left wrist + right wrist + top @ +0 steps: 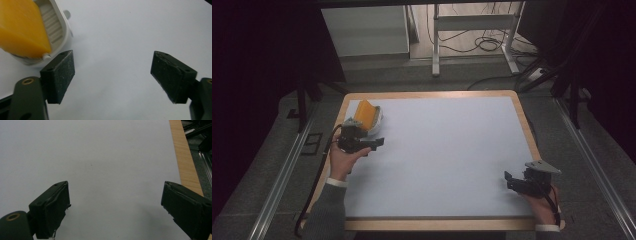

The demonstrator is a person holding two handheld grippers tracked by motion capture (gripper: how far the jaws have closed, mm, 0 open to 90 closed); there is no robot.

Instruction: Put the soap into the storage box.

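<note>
A white ribbed holder [376, 119] [57, 27] with an orange wedge-shaped piece [364, 114] [21, 30] standing in it sits at the table's far left. My left gripper [373, 144] [113, 77] is open just in front of it, jaws wide apart over bare table, its left jaw close beside the holder's rim. My right gripper [511, 180] [116, 210] is open near the table's front right corner, with nothing between its jaws.
The table is a pale sheet [442, 150] with a wooden border [527, 125] [185, 157]. Beyond the far edge stand a white cabinet [364, 30] and a metal frame with cables [474, 35] on the floor.
</note>
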